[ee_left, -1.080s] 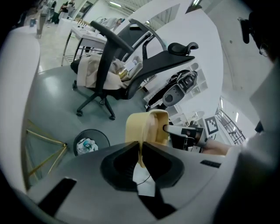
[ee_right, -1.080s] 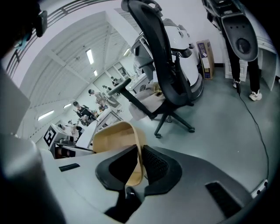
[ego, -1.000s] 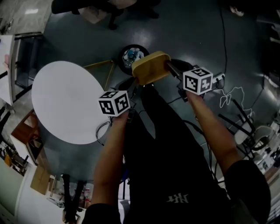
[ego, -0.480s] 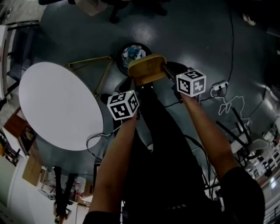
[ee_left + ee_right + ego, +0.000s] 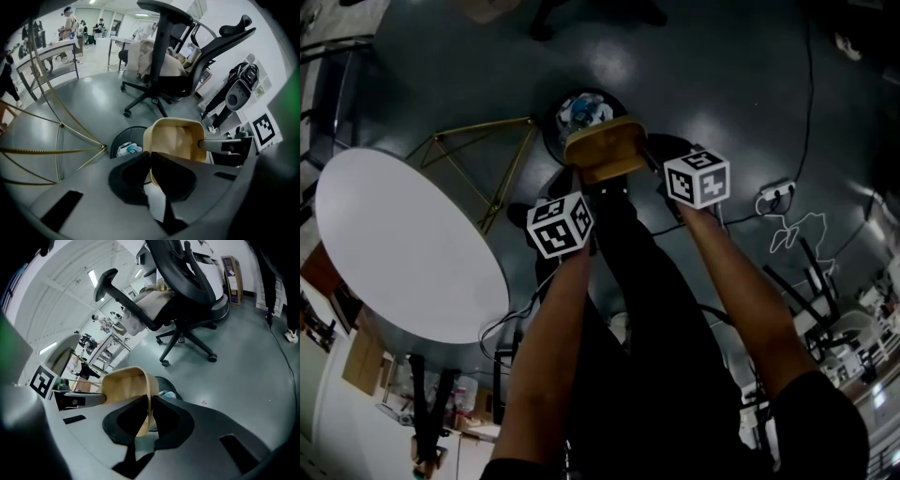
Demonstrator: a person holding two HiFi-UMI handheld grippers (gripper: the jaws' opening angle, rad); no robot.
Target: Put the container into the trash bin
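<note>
Container: a tan, open-topped container (image 5: pixel 602 150), held off the floor between the two tools, one on each side wall. In the head view it overlaps the near rim of the trash bin.
Trash bin: a round black trash bin (image 5: pixel 581 111) standing on the grey floor (image 5: pixel 722 84). Only its far part shows past the container. The pale and blue scraps inside are too small to identify.
Left gripper: the left gripper (image 5: pixel 151 157) has its jaws closing, with the container's near wall pinched between the pads.
Right gripper: the right gripper (image 5: pixel 149 401) has its pads pressed onto the thin edge of the opposite wall.
Hard to tell: whether the container's underside touches the bin rim. In the head view the marker cubes and the container hide both sets of jaw tips.
Nearby: a white round table (image 5: pixel 403 244) on gold wire legs (image 5: pixel 478 155) to the left, and an office chair (image 5: pixel 173 56) beyond the bin.
</note>
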